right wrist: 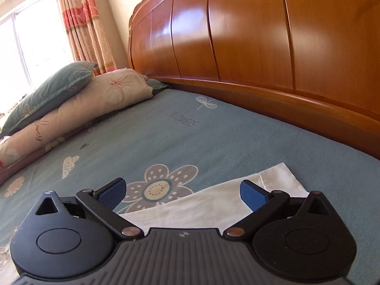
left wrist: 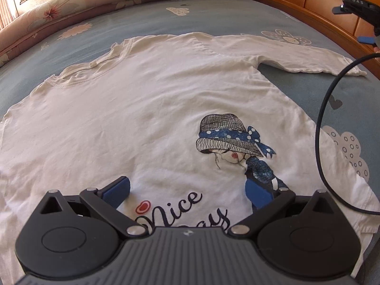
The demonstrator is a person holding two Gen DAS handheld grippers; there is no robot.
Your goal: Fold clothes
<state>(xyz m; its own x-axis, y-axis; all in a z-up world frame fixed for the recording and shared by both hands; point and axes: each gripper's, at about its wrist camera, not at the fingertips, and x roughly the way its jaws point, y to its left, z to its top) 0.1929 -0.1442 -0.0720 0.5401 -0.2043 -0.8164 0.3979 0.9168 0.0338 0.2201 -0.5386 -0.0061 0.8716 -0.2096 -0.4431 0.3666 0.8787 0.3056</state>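
- The left gripper (left wrist: 187, 190) hovers with jaws spread wide and empty over the white long-sleeved shirt (left wrist: 142, 109), lying flat and print-up on the bed (left wrist: 308, 90); the "Nice" lettering sits directly between its jaws, the collar lies ahead and to the left.
- The right gripper (right wrist: 182, 193), jaws likewise wide and empty, has the sleeve (right wrist: 213, 201) running between them, its long axis slanting ahead-right to the cuff; this hand is nearer the sleeve.
- Only the left view shows the whole shirt; the right view alone shows the headboard (right wrist: 261, 47) and pillows (right wrist: 71, 104) beyond.
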